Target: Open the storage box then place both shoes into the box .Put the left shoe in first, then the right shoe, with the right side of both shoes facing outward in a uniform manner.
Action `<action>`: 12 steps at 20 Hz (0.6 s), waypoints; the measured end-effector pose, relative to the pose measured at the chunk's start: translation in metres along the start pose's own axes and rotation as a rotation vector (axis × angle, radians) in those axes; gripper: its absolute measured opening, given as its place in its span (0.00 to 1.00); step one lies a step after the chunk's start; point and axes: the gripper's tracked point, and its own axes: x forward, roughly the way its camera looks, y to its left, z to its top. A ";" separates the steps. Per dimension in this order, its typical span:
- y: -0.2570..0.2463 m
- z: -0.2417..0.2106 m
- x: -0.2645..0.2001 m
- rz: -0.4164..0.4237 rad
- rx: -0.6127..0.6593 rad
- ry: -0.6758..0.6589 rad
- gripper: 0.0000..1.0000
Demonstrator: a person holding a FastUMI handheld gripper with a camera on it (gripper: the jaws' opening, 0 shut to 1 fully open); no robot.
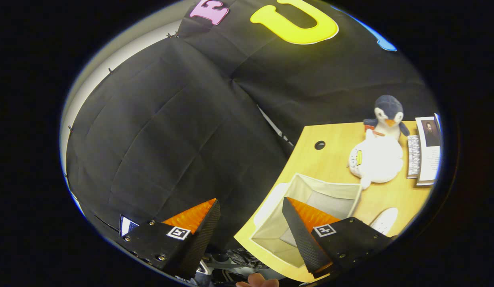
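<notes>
The gripper (250,215) hangs tilted in the lower middle of the frame, its fingers spread wide apart and pinching nothing. The left finger sits over the black cloth wall (171,131) that covers the whole left and upper part of the picture, while the right finger overlaps the storage box (330,191) at lower right. That box is a pale fabric one, standing open on the corner of the wooden surface (334,159). Just right of the right finger, a white shoe (384,219) peeks out on the surface beside the box. Beyond the box, toward the right of the frame, a white plush toy (376,159) lies with a penguin toy (388,113) behind it and a stack of printed papers (426,151) alongside. A person's fingertips (258,282) show at the very bottom.
</notes>
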 end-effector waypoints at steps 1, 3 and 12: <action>-0.011 -0.004 -0.007 -0.024 0.001 0.000 0.96; -0.032 -0.013 -0.021 -0.055 0.017 0.003 0.96; -0.133 -0.058 -0.071 -0.229 0.092 0.036 0.96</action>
